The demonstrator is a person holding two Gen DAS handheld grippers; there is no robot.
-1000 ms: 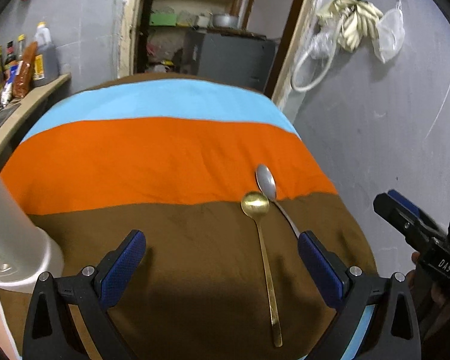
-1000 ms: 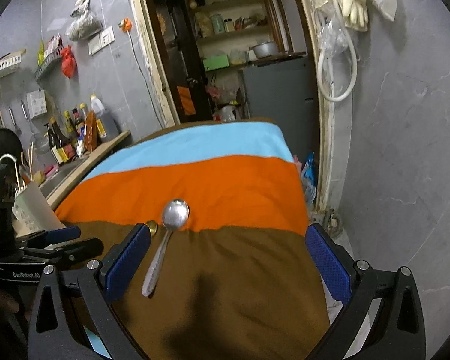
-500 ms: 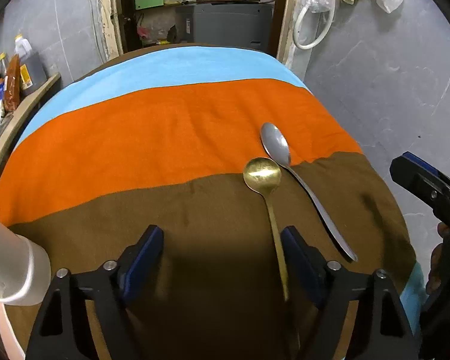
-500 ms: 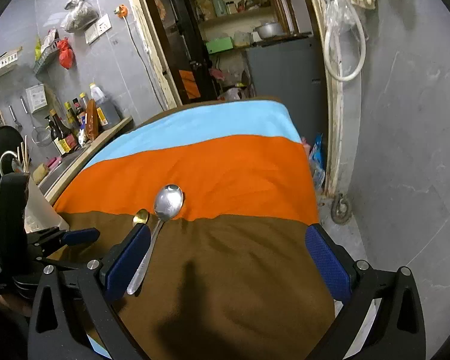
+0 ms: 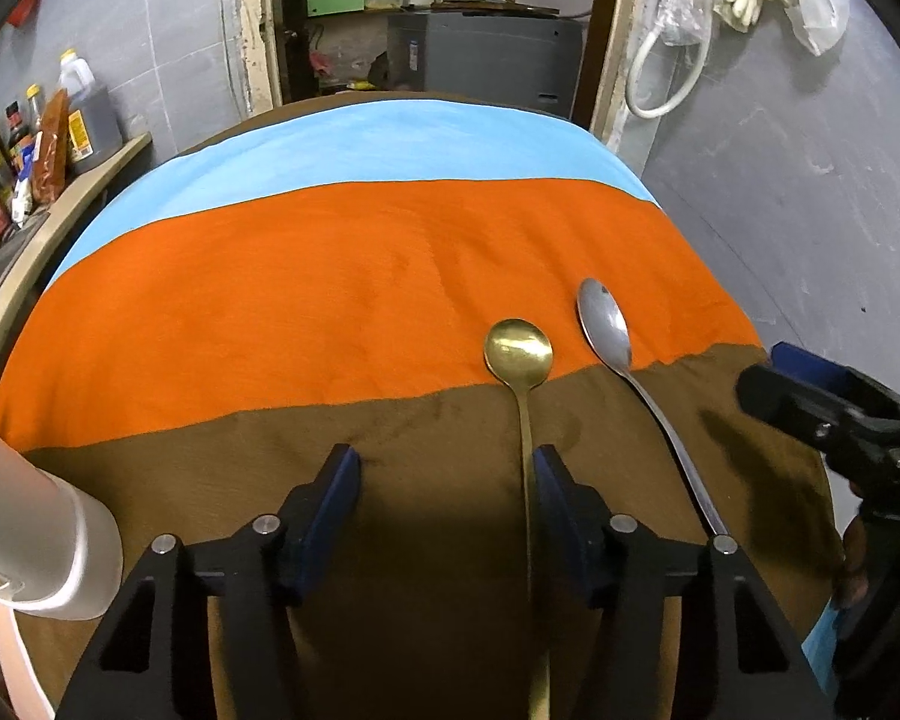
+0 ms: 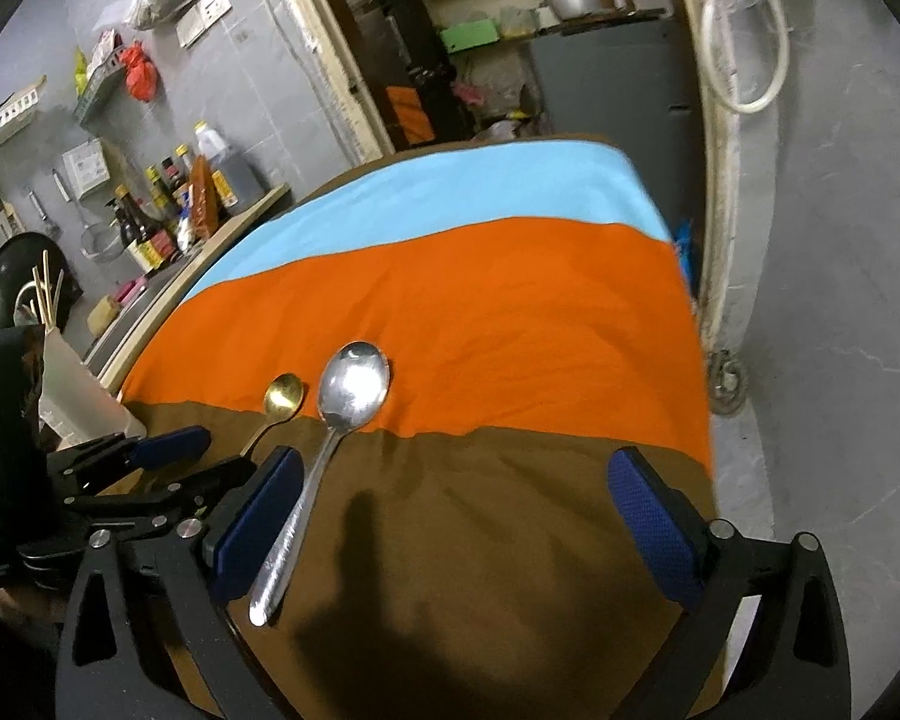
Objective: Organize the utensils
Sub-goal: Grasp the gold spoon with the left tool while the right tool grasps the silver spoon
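We are finding the gold spoon (image 5: 519,354) lying flat on the striped cloth (image 5: 306,300), bowl on the orange band, handle running back over the brown, with the silver spoon (image 5: 605,324) just beside it to its right, the same way round. Neither is lifted yet, so we are judging the organizing as barely begun: both spoons are waiting to be picked up and put away. The left gripper (image 5: 447,474) is closing, the gold handle lying just inside its right-hand finger, pads not yet pressing. The right gripper (image 6: 456,480) is standing wide and starting to close, the silver spoon's handle just inside its left-hand finger, untouched. We are counting two spoons, two grippers, one cloth, and one white holder (image 6: 81,387) at the cloth's left edge, possibly the destination.
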